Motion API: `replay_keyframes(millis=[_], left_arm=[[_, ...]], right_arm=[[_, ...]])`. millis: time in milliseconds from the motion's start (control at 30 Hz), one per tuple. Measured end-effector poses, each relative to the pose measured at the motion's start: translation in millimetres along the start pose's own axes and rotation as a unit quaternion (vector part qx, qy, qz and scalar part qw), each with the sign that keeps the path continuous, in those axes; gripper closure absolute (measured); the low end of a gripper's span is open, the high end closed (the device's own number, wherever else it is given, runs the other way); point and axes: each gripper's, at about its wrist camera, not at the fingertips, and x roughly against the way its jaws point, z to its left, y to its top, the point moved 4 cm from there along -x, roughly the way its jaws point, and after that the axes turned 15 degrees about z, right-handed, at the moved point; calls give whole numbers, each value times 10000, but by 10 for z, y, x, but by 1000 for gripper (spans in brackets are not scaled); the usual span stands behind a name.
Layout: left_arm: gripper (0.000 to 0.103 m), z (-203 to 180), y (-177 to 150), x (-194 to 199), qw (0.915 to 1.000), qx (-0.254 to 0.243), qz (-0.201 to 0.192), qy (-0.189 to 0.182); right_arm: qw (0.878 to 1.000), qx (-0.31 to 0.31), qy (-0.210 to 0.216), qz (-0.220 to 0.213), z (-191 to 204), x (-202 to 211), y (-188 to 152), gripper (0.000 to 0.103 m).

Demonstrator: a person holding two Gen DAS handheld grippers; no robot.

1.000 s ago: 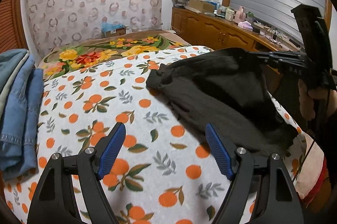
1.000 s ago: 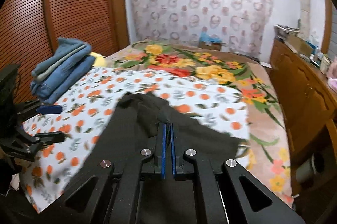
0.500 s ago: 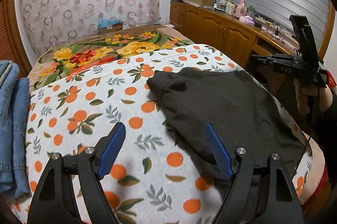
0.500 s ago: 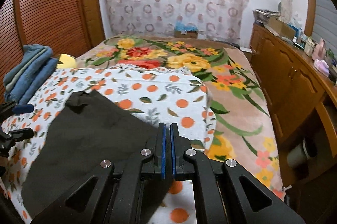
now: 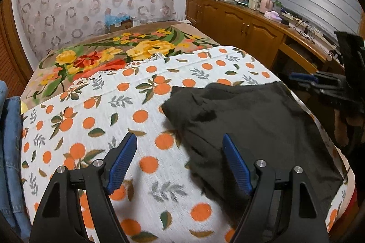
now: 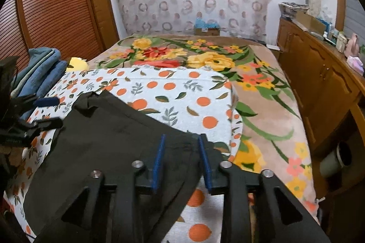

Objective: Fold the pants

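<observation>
Black pants (image 5: 251,119) lie spread on the orange-print sheet (image 5: 141,103) of the bed; they also show in the right wrist view (image 6: 109,140). My left gripper (image 5: 180,163) is open and empty, above the sheet at the pants' left edge. My right gripper (image 6: 181,163) is open, its blue pads on either side of the pants' right corner, not holding it. It shows in the left wrist view (image 5: 305,78) at the bed's right edge. The left gripper shows at the left of the right wrist view (image 6: 43,113).
Folded blue jeans (image 6: 41,69) are stacked at the bed's left side, also in the left wrist view (image 5: 11,151). A floral blanket (image 5: 109,56) covers the far bed. Wooden cabinets (image 5: 241,26) with clutter run along the right wall. A cardboard box (image 6: 206,30) stands by the curtain.
My right gripper pulled the pants' corner rightward and spread the pants flat, then opened and let go. My left gripper stayed open and drifted over the sheet toward the pants.
</observation>
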Motion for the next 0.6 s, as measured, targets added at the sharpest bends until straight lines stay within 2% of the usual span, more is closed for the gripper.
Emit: replay_keyframes(millis=[167, 267, 333, 367, 500, 600], left_arm=[[24, 91, 87, -99, 9999, 44, 81, 103], [24, 129, 136, -147, 9999, 86, 114, 96], [24, 144, 166, -181, 9998, 106, 133, 89], [24, 146, 181, -199, 9998, 113, 141, 87], [24, 153, 220, -233, 9998, 105, 149, 95], [24, 150, 241, -253, 9998, 107, 153, 91]], right_arm=[[9992, 103, -53, 380, -126, -172, -2, 72], [9987, 209, -76, 462, -146, -217, 40, 72], [9986, 249, -107, 465, -176, -219, 52, 95], [9986, 265, -107, 452, -186, -204, 53, 98], [9992, 62, -369, -145, -260, 29, 73, 100], [9989, -10, -469, -54, -326, 32, 42, 100]])
